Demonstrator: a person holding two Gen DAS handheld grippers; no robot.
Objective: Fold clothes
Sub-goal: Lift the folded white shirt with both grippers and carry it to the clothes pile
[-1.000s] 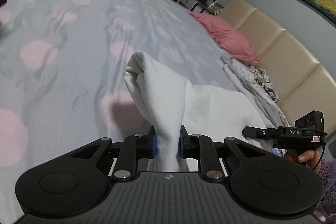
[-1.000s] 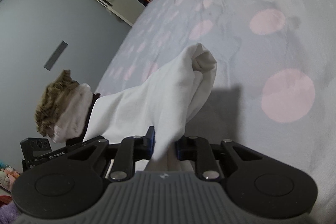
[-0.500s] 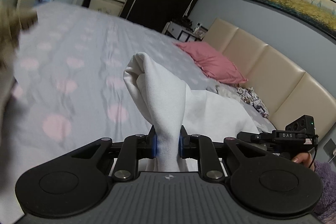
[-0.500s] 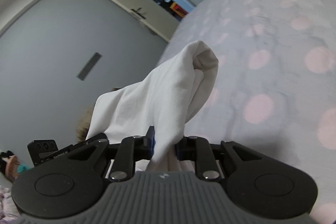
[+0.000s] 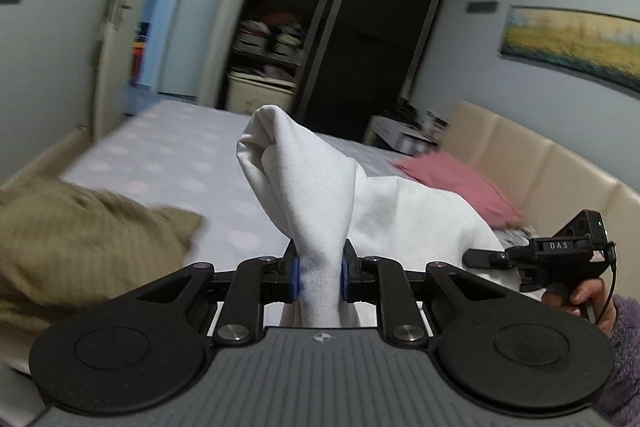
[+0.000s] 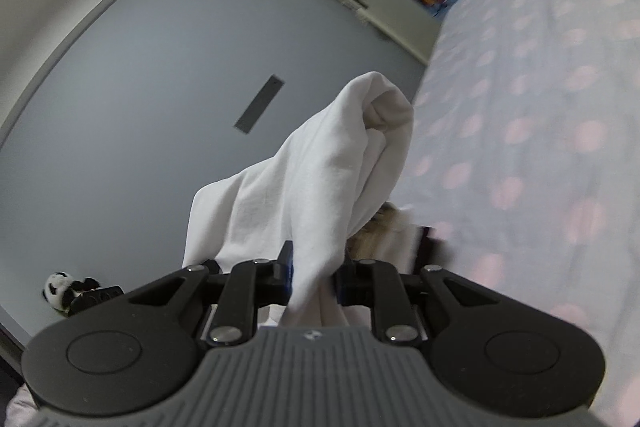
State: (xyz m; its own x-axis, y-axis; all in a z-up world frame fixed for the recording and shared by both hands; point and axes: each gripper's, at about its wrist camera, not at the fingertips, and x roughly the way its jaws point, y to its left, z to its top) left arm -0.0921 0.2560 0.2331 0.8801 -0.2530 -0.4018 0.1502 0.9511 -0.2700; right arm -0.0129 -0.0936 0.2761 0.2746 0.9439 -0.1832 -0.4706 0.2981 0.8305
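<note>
A person is holding a white garment (image 5: 320,195) up in the air above a bed (image 6: 540,107), each claw pinching a bunched corner: the left claw (image 5: 319,273) and the right claw (image 6: 312,277) are both pressed tight on cloth. The fabric is soft, matte and thick, peaking into rounded cones above the claws and sagging between them. The lifting-and-spreading stage seems in hand; next, the cloth likely needs laying flat on the dotted sheet. A tan ribbed garment (image 5: 80,235) is lying nearby.
</note>
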